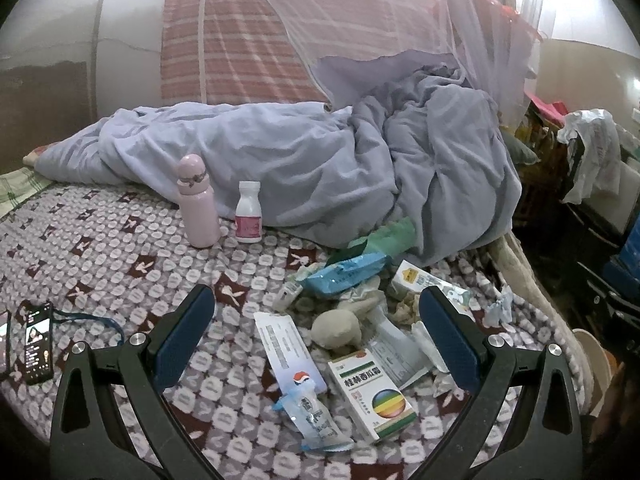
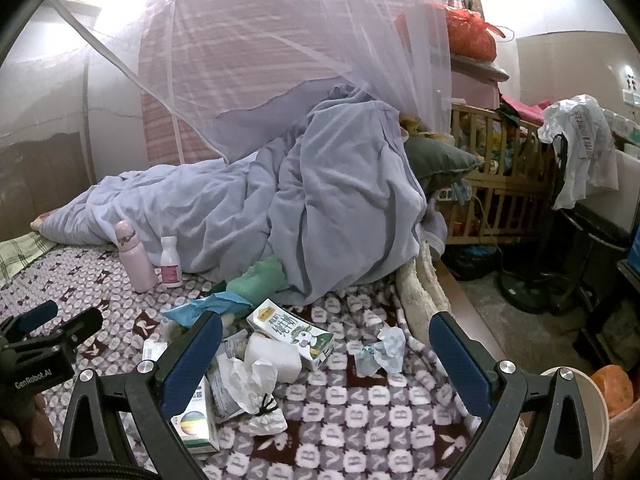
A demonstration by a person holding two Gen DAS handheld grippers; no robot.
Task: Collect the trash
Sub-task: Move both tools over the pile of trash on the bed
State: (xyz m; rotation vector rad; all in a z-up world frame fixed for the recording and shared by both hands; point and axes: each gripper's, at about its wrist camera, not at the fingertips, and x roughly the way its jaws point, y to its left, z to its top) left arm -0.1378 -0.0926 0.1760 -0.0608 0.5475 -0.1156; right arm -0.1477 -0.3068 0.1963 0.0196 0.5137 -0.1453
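Trash lies in a pile on the patterned bed cover [image 1: 120,248]. In the left wrist view my left gripper [image 1: 316,320] is open above a green-and-white medicine box [image 1: 370,392], a white paper slip [image 1: 286,348], a small plastic pouch [image 1: 312,420], a blue wipes pack [image 1: 344,276] and a milk carton [image 1: 424,280]. In the right wrist view my right gripper [image 2: 326,344] is open above the milk carton [image 2: 292,332], crumpled white tissue [image 2: 256,388] and a crumpled wrapper [image 2: 380,348]. The left gripper [image 2: 52,320] shows at the left, open.
A pink flask [image 1: 196,200] and a white pill bottle [image 1: 248,212] stand by the lilac duvet [image 1: 320,168]. A phone [image 1: 38,340] lies at the left. A white bin rim [image 2: 580,412] sits beside the bed at the right, near a wooden crib [image 2: 500,184].
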